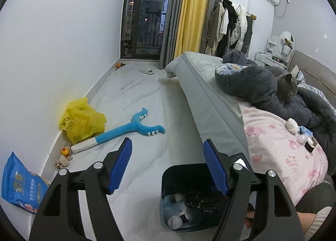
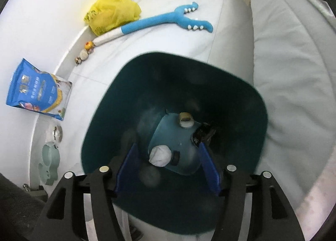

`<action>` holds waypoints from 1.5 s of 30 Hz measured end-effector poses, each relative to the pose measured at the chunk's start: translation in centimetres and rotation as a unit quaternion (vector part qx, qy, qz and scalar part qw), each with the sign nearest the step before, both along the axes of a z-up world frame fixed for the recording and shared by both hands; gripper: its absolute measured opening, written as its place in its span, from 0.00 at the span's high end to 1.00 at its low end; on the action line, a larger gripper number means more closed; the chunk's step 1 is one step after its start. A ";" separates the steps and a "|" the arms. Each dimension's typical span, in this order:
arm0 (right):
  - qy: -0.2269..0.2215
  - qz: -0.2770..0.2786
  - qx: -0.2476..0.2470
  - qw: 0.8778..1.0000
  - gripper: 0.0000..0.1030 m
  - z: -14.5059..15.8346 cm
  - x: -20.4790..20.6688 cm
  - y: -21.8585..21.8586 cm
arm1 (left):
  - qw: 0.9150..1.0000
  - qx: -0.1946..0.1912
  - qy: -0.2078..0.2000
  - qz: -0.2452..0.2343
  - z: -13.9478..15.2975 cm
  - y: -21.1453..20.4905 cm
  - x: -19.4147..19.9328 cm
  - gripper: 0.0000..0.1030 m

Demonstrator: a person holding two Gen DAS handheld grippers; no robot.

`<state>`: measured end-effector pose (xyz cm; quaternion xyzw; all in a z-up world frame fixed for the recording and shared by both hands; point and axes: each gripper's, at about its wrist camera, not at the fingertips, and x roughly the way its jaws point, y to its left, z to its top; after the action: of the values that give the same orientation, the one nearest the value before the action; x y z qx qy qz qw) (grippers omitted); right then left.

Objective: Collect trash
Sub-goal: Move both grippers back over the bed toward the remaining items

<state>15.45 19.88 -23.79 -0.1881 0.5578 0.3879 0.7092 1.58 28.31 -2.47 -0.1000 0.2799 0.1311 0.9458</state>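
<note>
A dark teal trash bin (image 2: pixel 109 98) stands on the floor beside the bed. My right gripper (image 2: pixel 168 146) points down into it, open, with nothing between its blue pads. On the bin's bottom lie a crumpled white paper ball (image 2: pixel 160 155), a tape roll (image 2: pixel 185 119) and a black wrapper (image 2: pixel 203 132). My left gripper (image 1: pixel 168 143) hangs open and empty above the floor, with the bin (image 1: pixel 168 175) just under its right finger. A white crumpled tissue (image 1: pixel 292 125) and small wrappers (image 1: pixel 305 134) lie on the pink blanket.
A yellow plastic bag (image 1: pixel 84 119) and a blue plush toy (image 1: pixel 134 127) lie by the wall. A blue pet-food bag (image 1: pixel 19 186) leans at the left. A grey cat (image 1: pixel 287 87) rests on the bed (image 1: pixel 210 102). Pet bowls (image 2: pixel 53 133) stand by the wall.
</note>
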 end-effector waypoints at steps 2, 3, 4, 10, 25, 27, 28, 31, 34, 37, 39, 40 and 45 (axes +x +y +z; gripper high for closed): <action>-0.004 -0.002 0.011 1.000 0.36 1.4 0.1 -0.6 | 1.000 -0.001 -0.003 -0.001 0.3 -0.3 0.1 0.29; -0.008 -0.003 0.015 1.000 0.34 2.0 0.1 -0.9 | 1.000 -0.002 -0.004 -0.002 0.6 -0.6 0.2 0.29; -0.011 -0.006 0.022 1.000 0.33 2.9 0.3 -1.4 | 1.000 -0.003 -0.007 -0.004 0.8 -0.8 0.3 0.29; -0.043 -0.016 0.082 0.996 0.25 8.9 1.5 -4.4 | 1.000 -0.002 -0.018 -0.025 2.2 -3.7 1.5 0.28; -0.121 -0.089 0.146 0.978 0.18 14.8 5.4 -18.4 | 0.994 0.002 -0.010 -0.108 2.7 -13.2 6.1 0.24; -0.128 -0.102 0.149 0.975 0.18 14.9 6.0 -20.2 | 0.993 -0.001 -0.008 -0.120 2.5 -14.6 6.8 0.24; -0.131 -0.106 0.150 0.974 0.18 15.1 6.2 -21.0 | 0.992 -0.001 -0.007 -0.126 2.5 -15.3 7.2 0.24; -0.144 -0.120 0.152 0.970 0.17 15.5 6.5 -23.8 | 0.990 -0.001 -0.003 -0.143 2.2 -17.5 8.2 0.23; -0.154 -0.127 0.152 0.968 0.17 15.9 6.7 -25.6 | 0.988 -0.002 0.002 -0.156 1.7 -19.3 9.1 0.22; -0.169 -0.136 0.154 0.964 0.17 16.5 6.9 -27.7 | 0.985 -0.006 0.006 -0.170 1.4 -20.9 10.0 0.22; -0.173 -0.149 0.163 0.960 0.16 17.1 7.5 -29.7 | 0.984 -0.008 0.008 -0.180 1.2 -22.0 10.5 0.21; -0.175 -0.155 0.165 0.958 0.16 17.3 7.8 -30.6 | 0.983 -0.011 0.011 -0.185 1.1 -22.5 10.8 0.21; -0.181 -0.188 0.174 0.950 0.16 17.5 9.0 -34.4 | 0.977 0.000 0.022 -0.213 1.2 -25.4 12.2 0.20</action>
<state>24.42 -14.47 -6.32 -0.0206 0.3689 0.2984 0.8800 13.76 2.96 -1.25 -0.0346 0.3154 -0.0716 0.9456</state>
